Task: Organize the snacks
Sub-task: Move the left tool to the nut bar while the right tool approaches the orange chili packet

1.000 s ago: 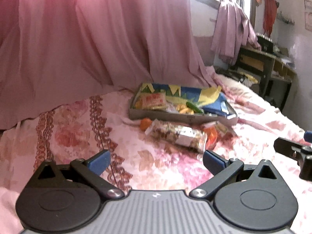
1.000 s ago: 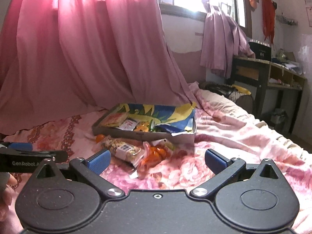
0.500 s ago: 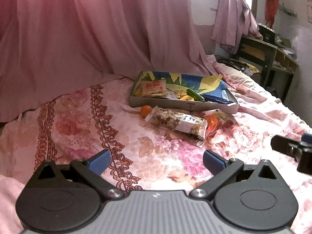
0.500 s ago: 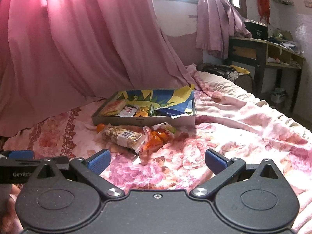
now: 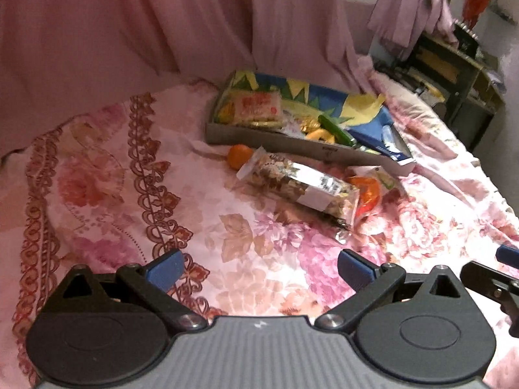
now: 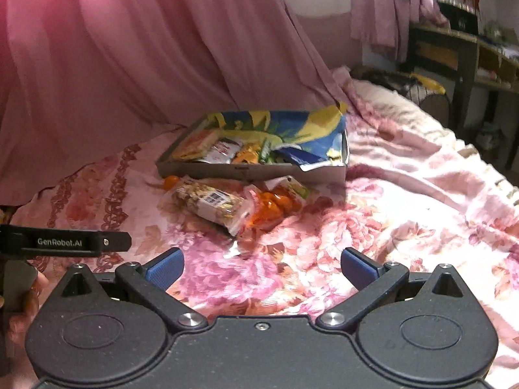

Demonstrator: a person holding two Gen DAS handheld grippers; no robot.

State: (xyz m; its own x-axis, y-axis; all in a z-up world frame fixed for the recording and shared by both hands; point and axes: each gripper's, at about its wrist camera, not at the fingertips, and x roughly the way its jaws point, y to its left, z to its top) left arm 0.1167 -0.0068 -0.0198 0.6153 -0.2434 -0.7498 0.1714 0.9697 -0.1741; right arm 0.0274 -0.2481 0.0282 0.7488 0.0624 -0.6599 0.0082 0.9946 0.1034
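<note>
A shallow cardboard tray (image 5: 311,149) (image 6: 246,171) lined with blue and yellow paper sits on the floral bedspread and holds several snack packets. In front of it lie a clear bag of mixed nuts (image 5: 301,191) (image 6: 211,204), a small orange (image 5: 239,156) (image 6: 171,181) and a packet of orange pieces (image 5: 368,191) (image 6: 275,206). My left gripper (image 5: 259,269) hovers open above the bedspread, short of the nut bag. My right gripper (image 6: 261,267) is also open and empty, just short of the snacks. Each gripper shows at the edge of the other's view.
Pink curtains (image 6: 129,64) hang close behind the tray. A dark wooden desk (image 6: 460,52) stands at the far right beyond the bed. The flowered bedspread (image 5: 129,201) stretches bare to the left of the snacks. A hand (image 6: 19,295) holds the left gripper's handle.
Both grippers have tilted down and moved closer to the snacks, which now look larger and sit lower in view. Both stayed open. No snack has moved.
</note>
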